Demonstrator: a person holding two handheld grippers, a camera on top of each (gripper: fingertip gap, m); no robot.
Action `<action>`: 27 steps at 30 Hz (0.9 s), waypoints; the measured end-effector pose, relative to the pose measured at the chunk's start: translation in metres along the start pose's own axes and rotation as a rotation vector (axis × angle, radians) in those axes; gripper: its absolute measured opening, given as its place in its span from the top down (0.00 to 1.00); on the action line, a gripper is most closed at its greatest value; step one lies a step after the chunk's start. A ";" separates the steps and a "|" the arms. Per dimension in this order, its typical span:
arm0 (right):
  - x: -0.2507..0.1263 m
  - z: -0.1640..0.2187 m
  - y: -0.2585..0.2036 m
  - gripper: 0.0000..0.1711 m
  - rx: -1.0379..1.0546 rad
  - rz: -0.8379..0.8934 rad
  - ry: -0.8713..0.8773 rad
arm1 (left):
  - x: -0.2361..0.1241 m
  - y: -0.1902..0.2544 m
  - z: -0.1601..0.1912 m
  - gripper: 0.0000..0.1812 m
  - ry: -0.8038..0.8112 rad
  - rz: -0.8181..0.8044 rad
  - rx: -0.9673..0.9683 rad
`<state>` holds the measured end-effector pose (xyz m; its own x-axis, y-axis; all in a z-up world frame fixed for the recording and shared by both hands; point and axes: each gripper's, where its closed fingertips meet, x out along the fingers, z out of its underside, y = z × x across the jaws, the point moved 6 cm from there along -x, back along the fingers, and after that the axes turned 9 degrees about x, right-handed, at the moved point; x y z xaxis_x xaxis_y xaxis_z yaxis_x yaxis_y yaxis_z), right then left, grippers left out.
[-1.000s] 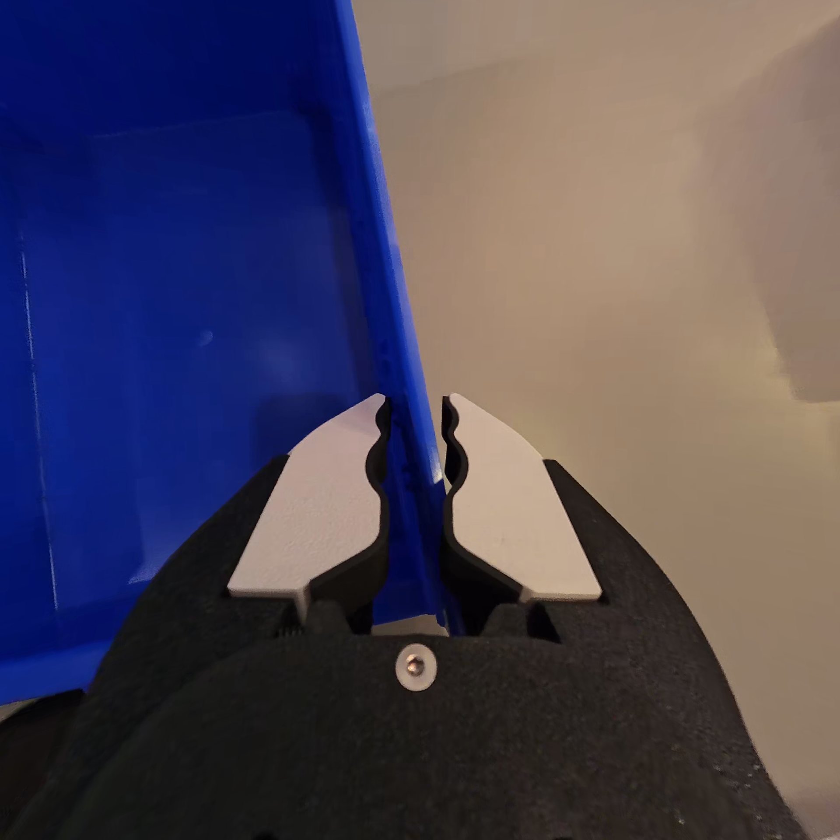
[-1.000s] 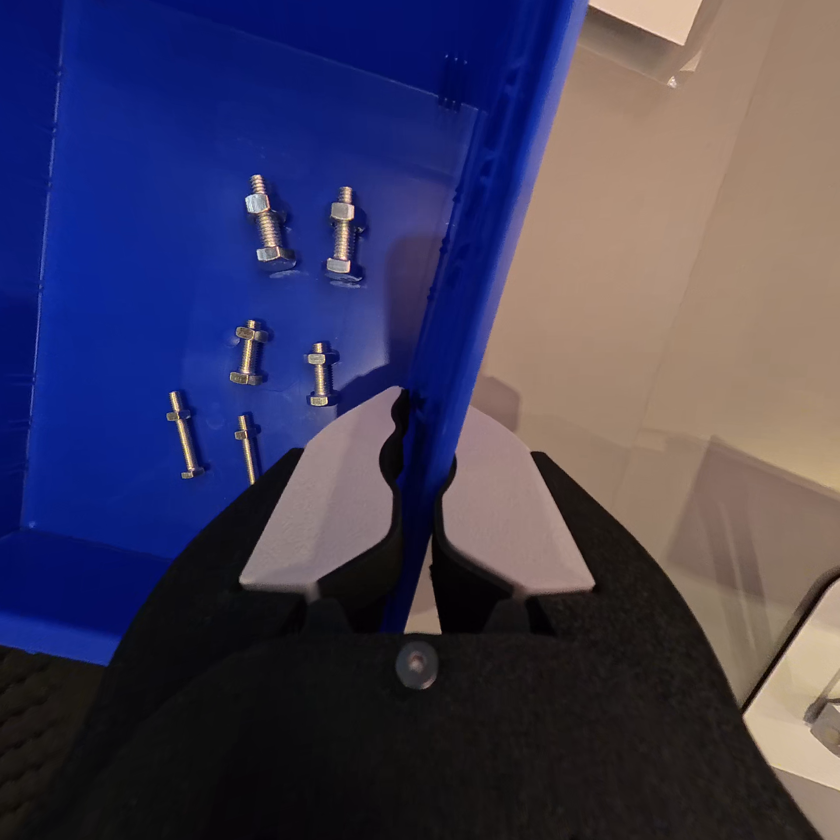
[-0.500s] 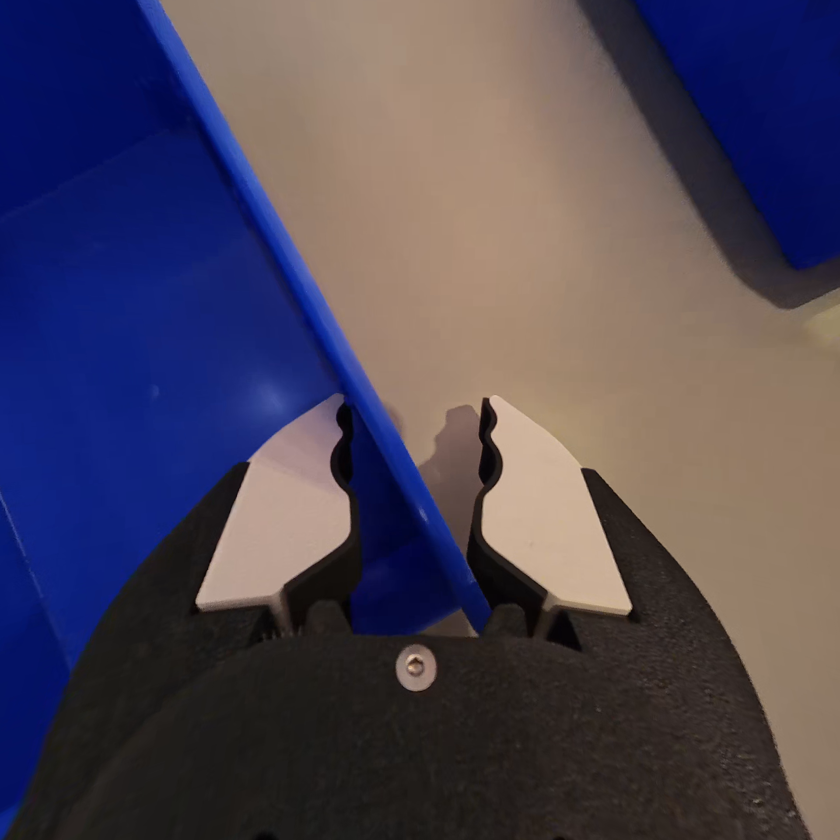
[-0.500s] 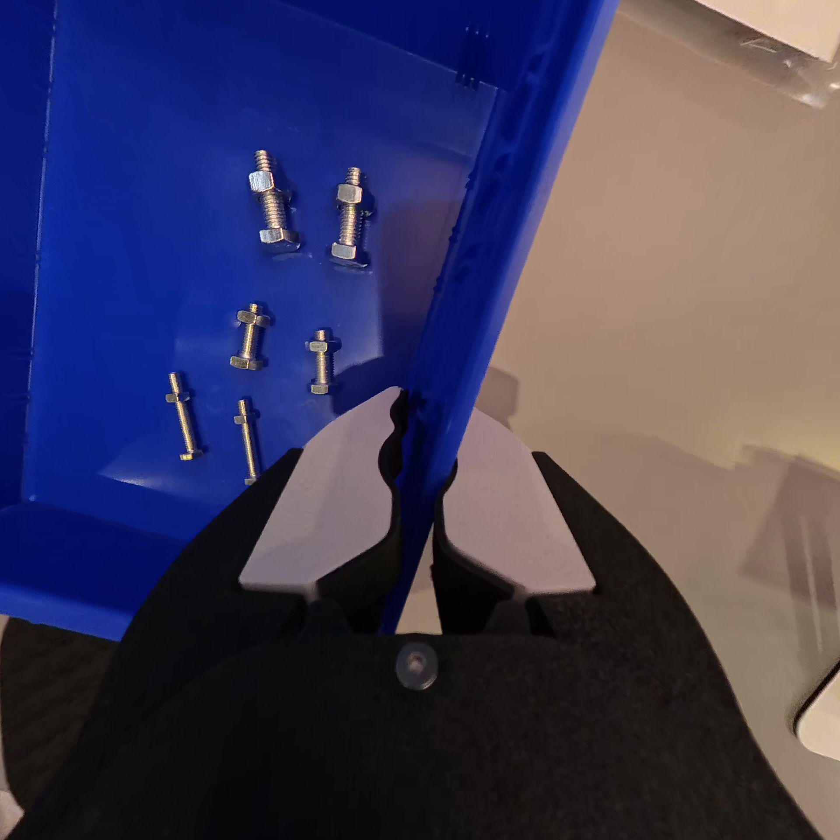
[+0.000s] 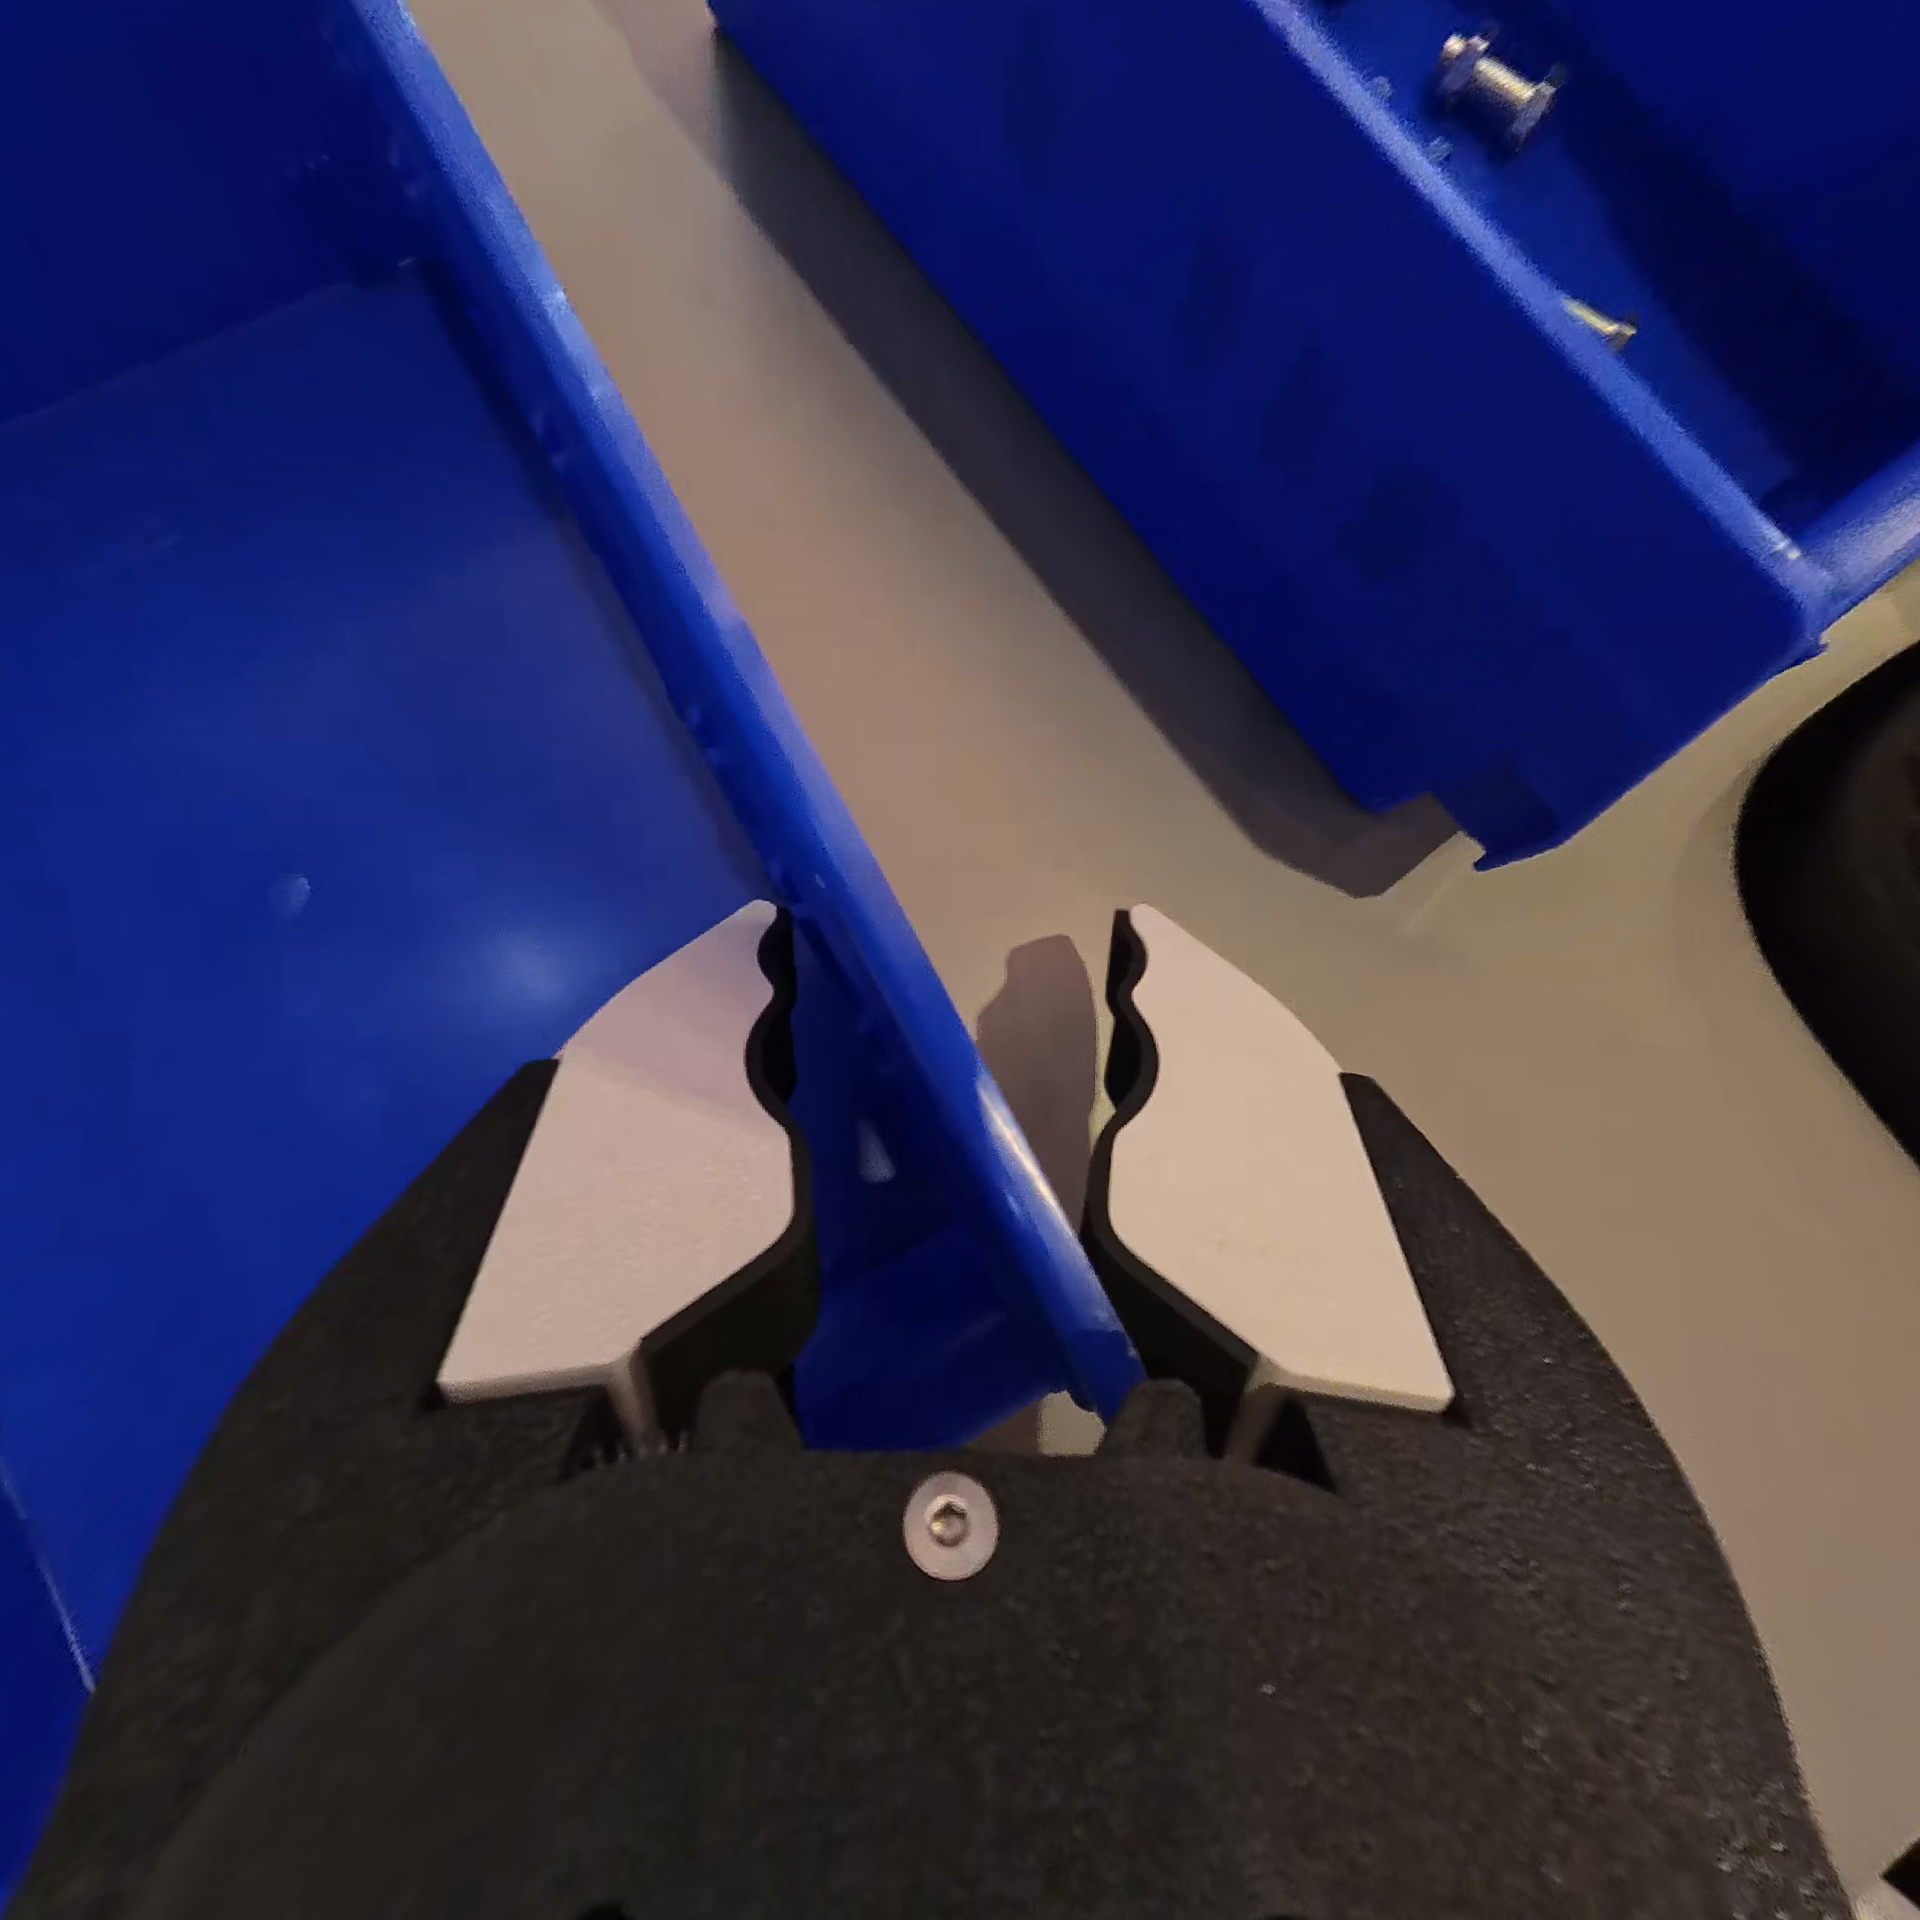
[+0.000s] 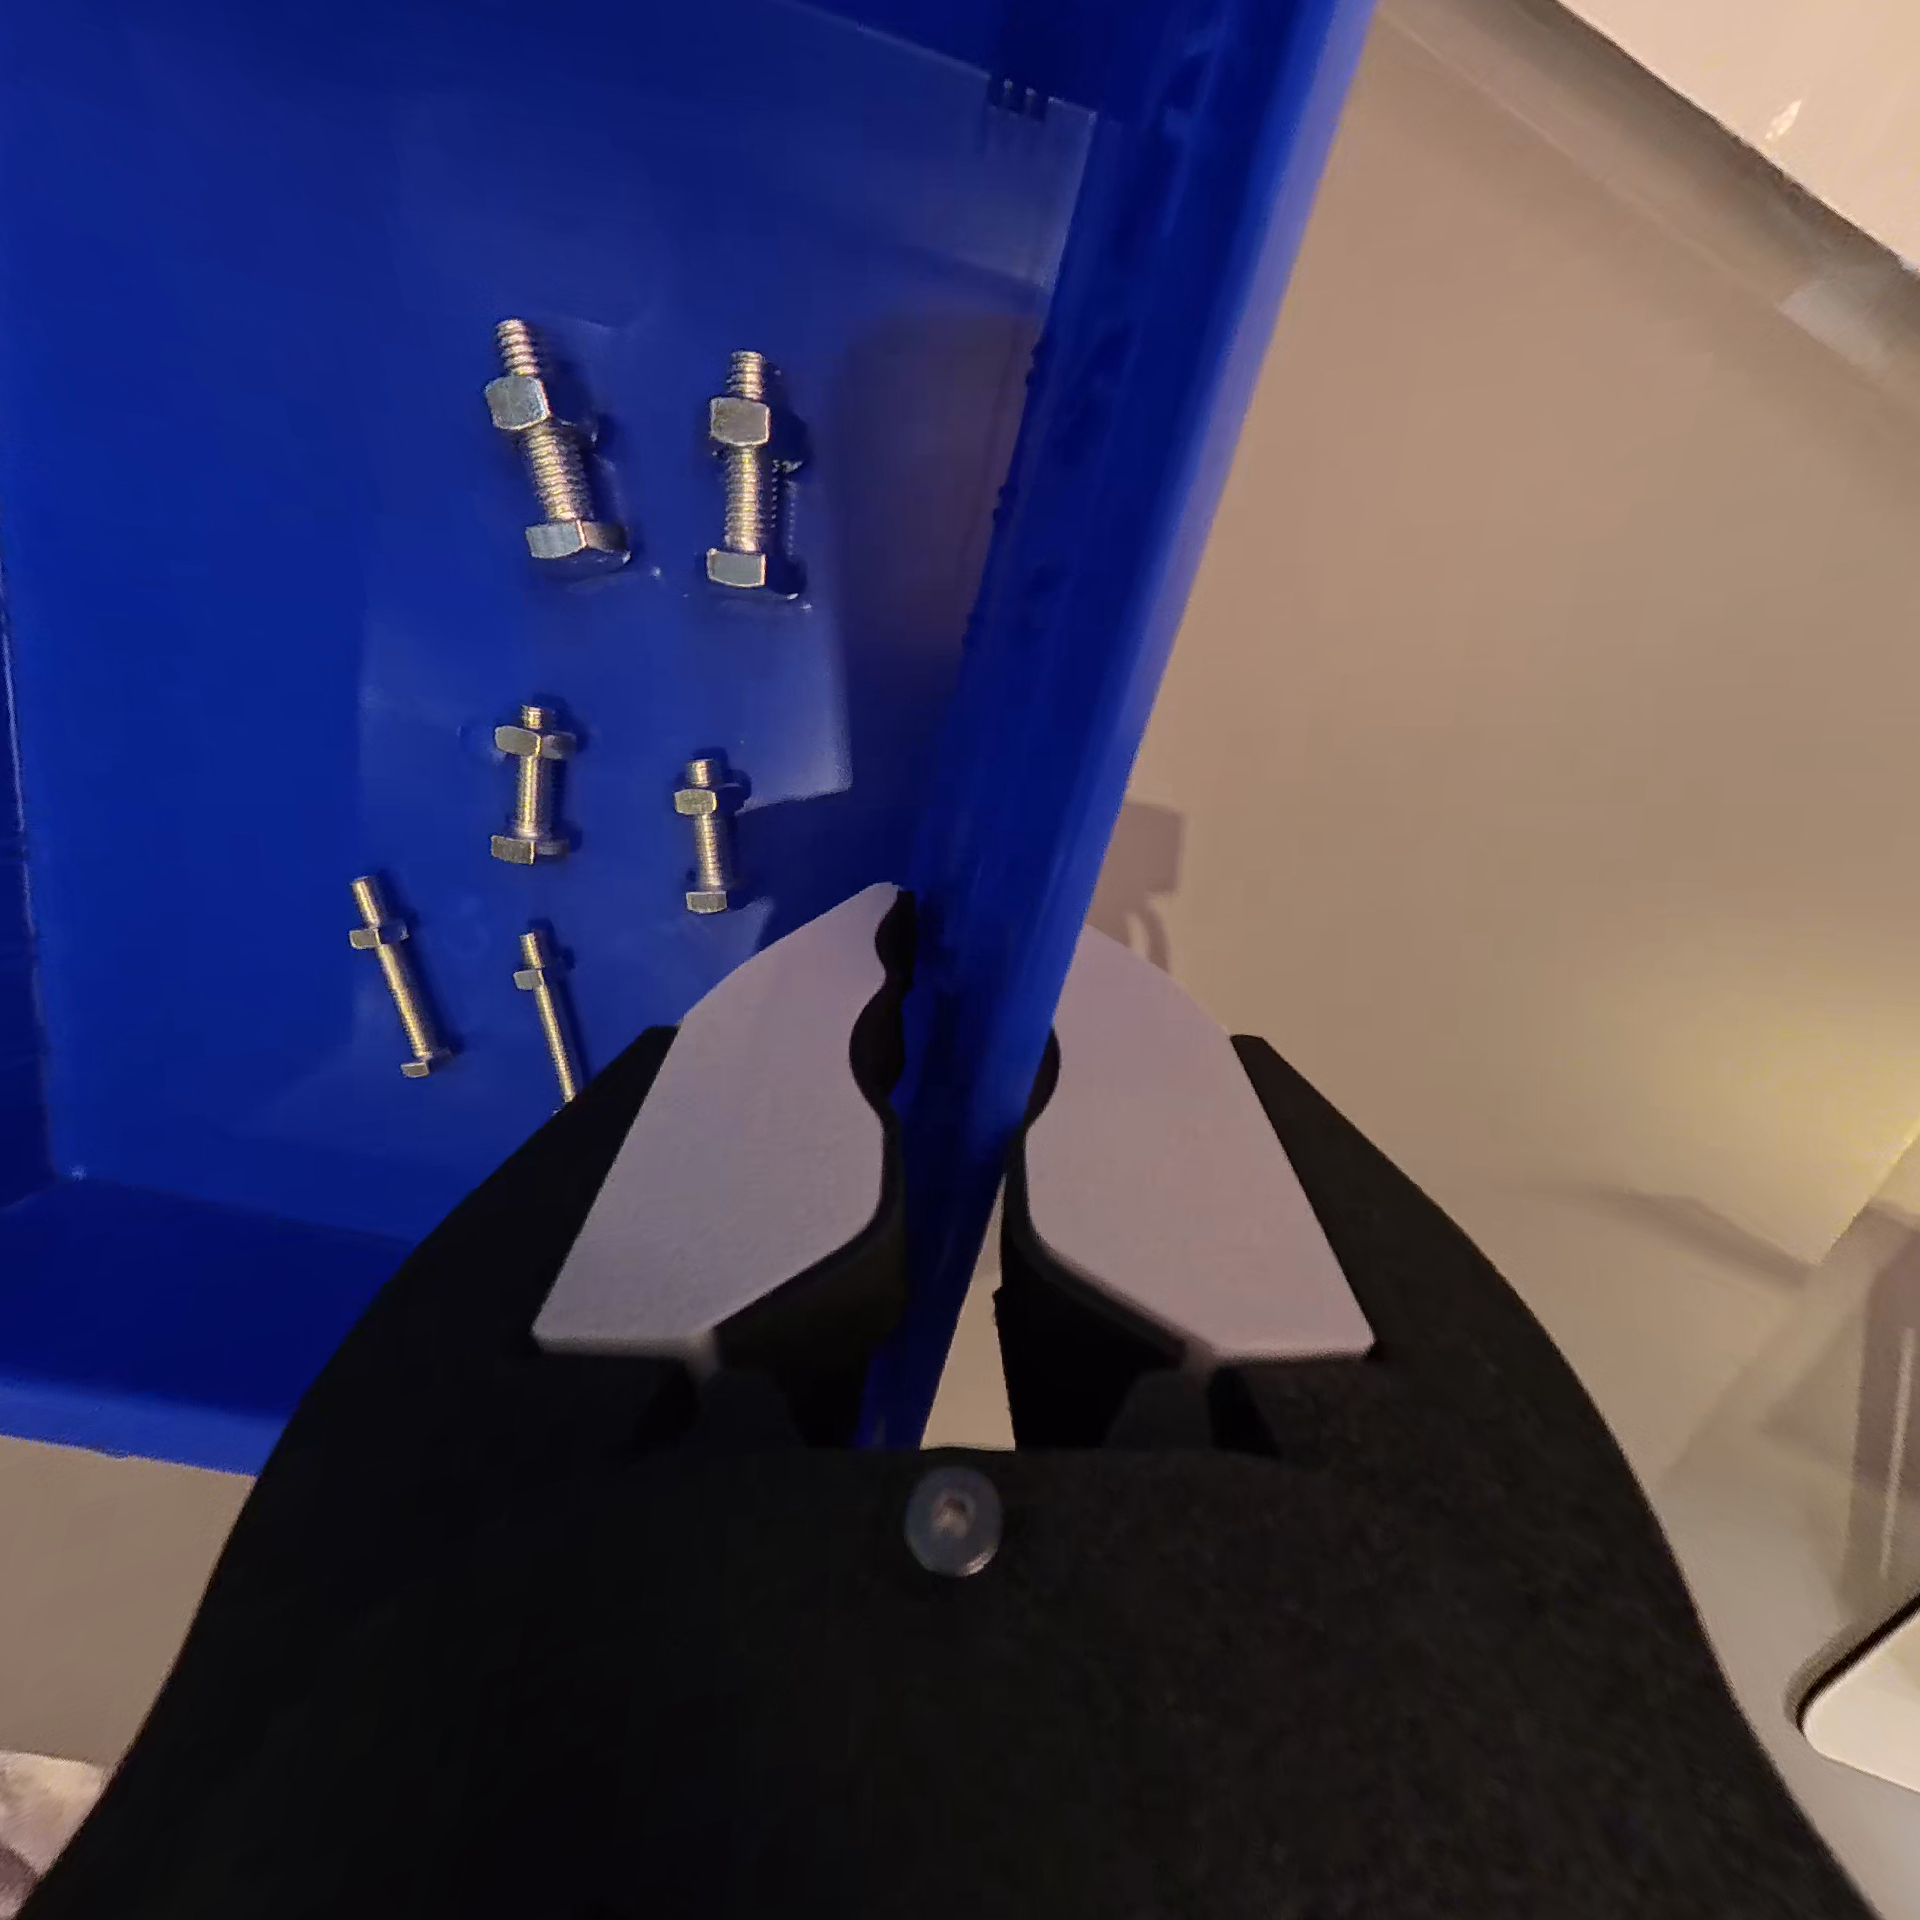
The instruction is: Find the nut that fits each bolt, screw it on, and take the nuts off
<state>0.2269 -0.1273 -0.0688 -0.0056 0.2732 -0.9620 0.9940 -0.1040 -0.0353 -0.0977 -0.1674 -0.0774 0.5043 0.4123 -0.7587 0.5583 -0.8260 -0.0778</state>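
My table (image 5: 935, 623): plain beige top, matte. Two blue bins sit directly on it. Empty blue bin (image 5: 260, 727) at 9 o'clock in left wrist view, second blue bin (image 5: 1299, 364) at 1 o'clock, bare strip of tabletop between them. White object (image 6: 1860, 1704) at 4 o'clock in right wrist view.

You work over a smooth beige tabletop (image 5: 883, 582) under warm, dim light with soft shadows. At your right, a white surface (image 6: 1849, 156) edges its far corner and a pale rounded object (image 6: 1870, 1704) sits near.
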 end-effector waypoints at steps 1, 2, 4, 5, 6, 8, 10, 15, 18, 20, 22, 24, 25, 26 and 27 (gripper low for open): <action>0.001 -0.002 0.000 0.92 0.007 -0.010 0.003 | 0.001 0.002 -0.001 0.67 0.005 0.012 -0.005; 0.001 -0.003 -0.001 0.92 0.023 -0.022 0.012 | 0.002 0.003 -0.002 0.67 0.010 0.026 -0.013; 0.002 -0.005 -0.001 0.95 0.062 -0.055 0.021 | 0.003 0.006 -0.004 0.64 0.021 0.060 -0.035; 0.003 -0.005 -0.001 0.95 0.069 -0.072 0.024 | 0.002 0.006 -0.004 0.63 0.029 0.075 -0.041; 0.003 -0.005 -0.001 0.96 0.070 -0.084 0.026 | 0.001 0.006 -0.004 0.62 0.038 0.089 -0.038; 0.004 -0.005 0.000 0.96 0.066 -0.098 0.023 | -0.003 0.005 -0.003 0.61 0.065 0.108 -0.031; 0.004 -0.005 0.000 0.96 0.062 -0.098 0.014 | -0.010 0.003 -0.002 0.61 0.117 0.094 -0.034; 0.005 -0.006 0.002 0.97 0.110 -0.129 0.006 | -0.035 0.002 -0.016 0.62 0.295 0.042 -0.038; 0.005 -0.006 0.002 0.97 0.128 -0.135 0.004 | -0.050 0.004 -0.013 0.59 0.280 0.086 -0.042; 0.006 -0.006 0.003 0.97 0.147 -0.154 0.001 | -0.069 0.000 -0.003 0.56 0.305 0.130 -0.057; 0.006 -0.006 0.005 0.97 0.172 -0.176 -0.006 | -0.095 -0.014 0.012 0.58 0.369 0.085 -0.052; 0.006 -0.008 0.006 0.97 0.171 -0.178 -0.014 | -0.124 -0.036 0.031 0.60 0.424 -0.048 -0.030; 0.006 -0.009 0.007 0.97 0.169 -0.179 -0.019 | -0.138 -0.047 0.042 0.60 0.439 -0.115 -0.025; 0.006 -0.010 0.007 0.97 0.167 -0.181 -0.026 | -0.151 -0.058 0.054 0.62 0.446 -0.172 -0.027; 0.005 -0.011 0.007 0.97 0.162 -0.184 -0.033 | -0.162 -0.068 0.066 0.63 0.445 -0.217 -0.036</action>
<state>0.2355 -0.1164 -0.0708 -0.1911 0.2702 -0.9436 0.9454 -0.2079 -0.2510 -0.2610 -0.2033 0.0084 0.6021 0.7036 -0.3774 0.6996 -0.6927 -0.1752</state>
